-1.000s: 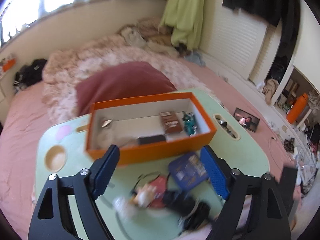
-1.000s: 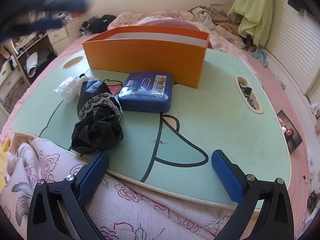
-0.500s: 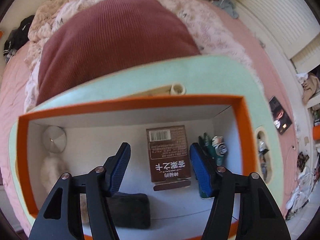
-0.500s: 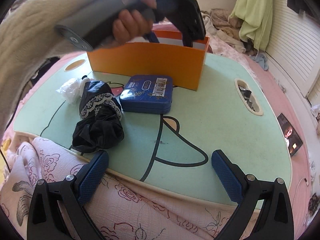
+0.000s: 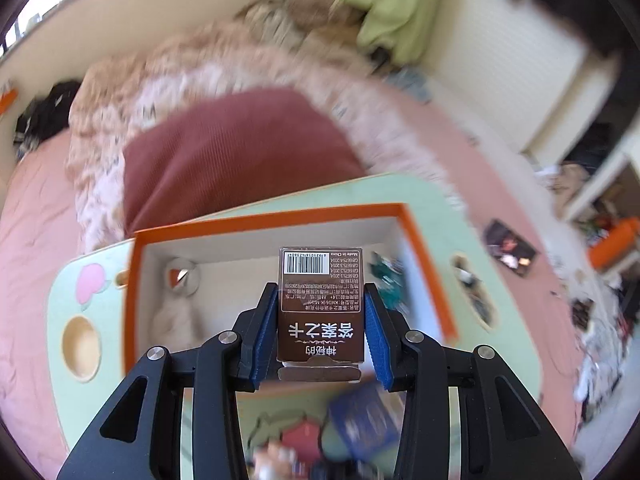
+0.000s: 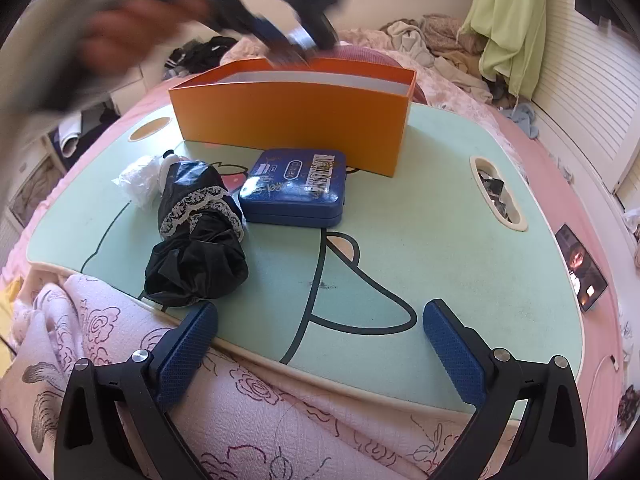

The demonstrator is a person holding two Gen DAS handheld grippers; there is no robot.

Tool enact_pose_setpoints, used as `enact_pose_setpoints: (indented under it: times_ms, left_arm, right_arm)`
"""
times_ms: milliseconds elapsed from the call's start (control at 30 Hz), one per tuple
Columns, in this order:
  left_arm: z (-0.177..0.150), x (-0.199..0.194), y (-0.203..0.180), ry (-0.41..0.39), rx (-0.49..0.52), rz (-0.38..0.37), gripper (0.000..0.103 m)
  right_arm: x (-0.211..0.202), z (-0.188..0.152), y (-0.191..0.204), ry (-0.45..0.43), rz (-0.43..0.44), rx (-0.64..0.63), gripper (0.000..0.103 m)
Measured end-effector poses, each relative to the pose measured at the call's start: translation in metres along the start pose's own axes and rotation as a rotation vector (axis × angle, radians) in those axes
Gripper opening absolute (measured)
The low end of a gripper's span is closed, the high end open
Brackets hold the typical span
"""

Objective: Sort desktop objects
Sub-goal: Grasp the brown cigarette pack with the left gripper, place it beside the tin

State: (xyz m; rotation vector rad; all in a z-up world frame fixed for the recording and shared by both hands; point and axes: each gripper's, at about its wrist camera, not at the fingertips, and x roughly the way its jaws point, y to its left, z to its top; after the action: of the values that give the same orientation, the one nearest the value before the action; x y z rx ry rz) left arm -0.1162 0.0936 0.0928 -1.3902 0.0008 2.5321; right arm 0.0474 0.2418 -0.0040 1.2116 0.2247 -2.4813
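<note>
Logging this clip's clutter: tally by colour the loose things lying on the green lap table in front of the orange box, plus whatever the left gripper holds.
Blue: 1, the blue tin
Black: 1, the black lace-trimmed bundle
White: 1, the crumpled white wrapper
Brown: 1, the brown card box, clamped in the left gripper
Total: 4

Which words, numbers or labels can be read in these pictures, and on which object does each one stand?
"神秘的 答案之书": brown box, large white title, seen upside down.
"Made in China": same box, beside the barcode.
Fine print and barcode digits on that box: too small to read.
Blue tin: the barcode sticker and the lid lettering are too blurred to read.
</note>
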Motion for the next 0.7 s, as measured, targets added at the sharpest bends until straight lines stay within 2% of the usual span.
enact_pose_setpoints:
  times_ms: [100, 233, 333, 433, 533, 633, 700]
  left_arm:
    - [-0.042, -0.031, 0.004, -0.043, 0.018, -0.069, 0.042]
    - [-0.079, -0.031, 0.011, -0.025, 0.017, -0.08, 0.042]
    - [-0.08, -0.02, 0.017, -0.001, -0.009, -0.019, 0.06]
    - [-0.08, -0.022, 0.015, -0.06, -0.007, 0.043, 0.061]
    - [-0.091, -0.039, 0.018, -0.116, -0.026, 0.028, 0.063]
    - [-0.116, -0.058, 0.025, -0.179, -0.047, 0.056, 0.082]
    - [-0.137, -0.064, 0.031, -0.206, -0.049, 0.117, 0.082]
  right_arm:
    - [0.0, 0.0, 0.0, 0.0, 0.0, 0.001, 0.103]
    - [-0.001, 0.0, 0.0, 0.0, 0.001, 0.0, 0.103]
    - [-0.001, 0.0, 0.0, -0.001, 0.001, 0.001, 0.103]
    - [-0.001, 0.0, 0.001, -0.001, 0.001, 0.001, 0.103]
    - [-0.001, 0.0, 0.001, -0.001, 0.0, 0.001, 0.103]
    - [-0.001, 0.0, 0.001, -0.001, 0.0, 0.001, 0.103]
    - [-0.001, 0.0, 0.001, -0.001, -0.001, 0.002, 0.103]
